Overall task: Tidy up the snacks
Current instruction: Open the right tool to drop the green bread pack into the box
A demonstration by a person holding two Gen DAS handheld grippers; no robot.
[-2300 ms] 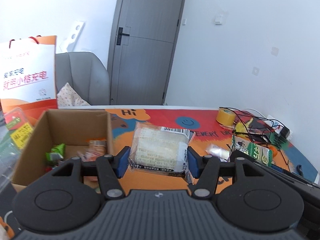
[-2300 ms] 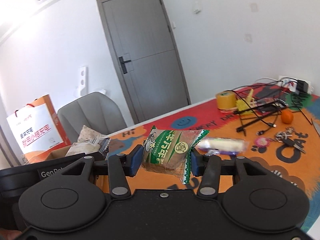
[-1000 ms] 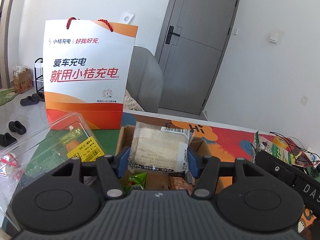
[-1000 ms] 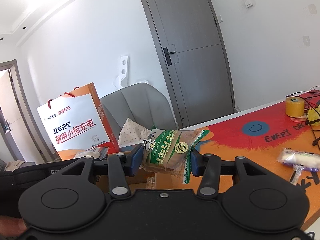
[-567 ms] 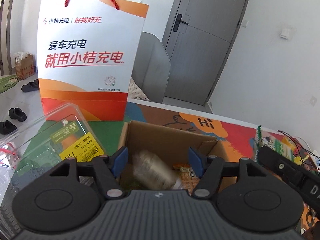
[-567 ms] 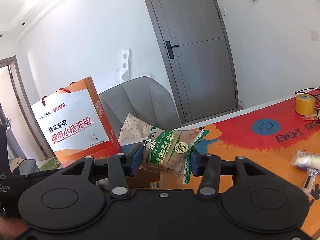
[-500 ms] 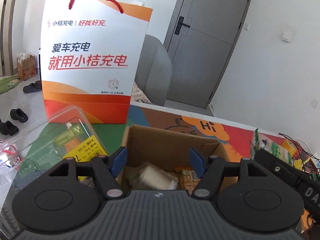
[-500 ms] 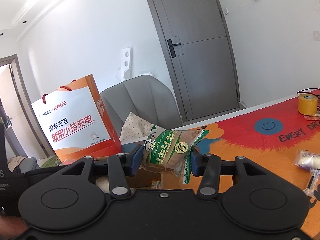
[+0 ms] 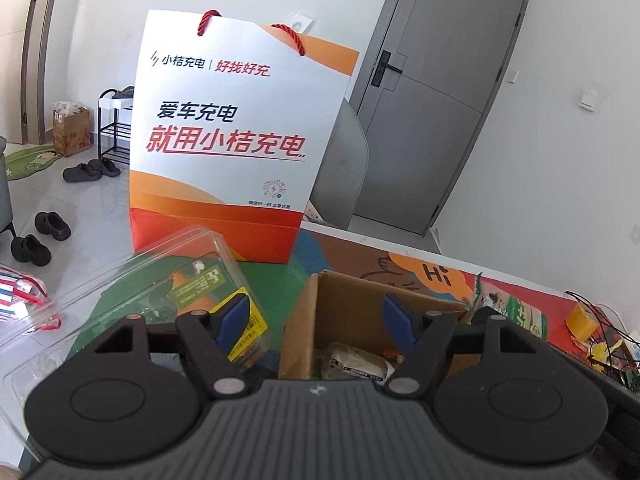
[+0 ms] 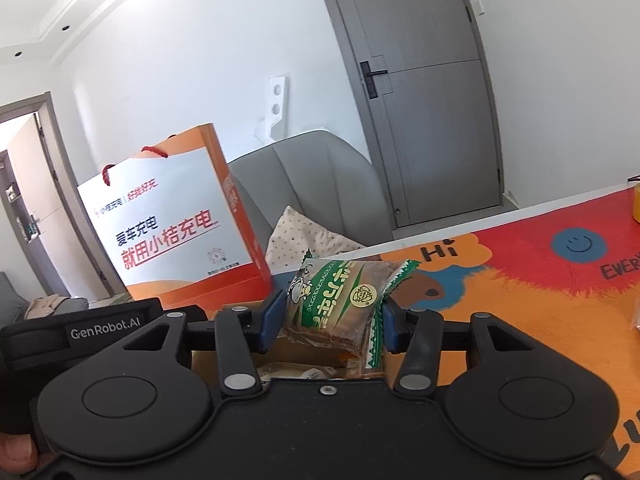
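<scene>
A green-and-white wrapped snack cake [image 10: 340,300] sits between the blue pads of the right claw [image 10: 330,322], tilted in the air above the open cardboard box [image 9: 348,312]; the claw's jaws are opening, and the pads stand at the wrapper's two ends, though whether they press on it cannot be told. In the box lies a pale wrapped bread pack [image 9: 356,362] among other small packets, low against the near wall. The left claw [image 9: 316,322] hangs over the box's left wall, released and widening, nothing between its pads. Just left of the box, a clear plastic clamshell [image 9: 132,292] with a yellow label rests on the colourful worktop [image 10: 540,280]. Beyond it at the far edge stands a white-and-orange paper bag [image 9: 236,136] with red rope handles. A grey chair [image 10: 312,184] holding a dotted cushion [image 10: 308,240] stands behind the worktop, before a grey door [image 10: 424,92]. Slippers [image 9: 90,171] lie on the floor at far left.
</scene>
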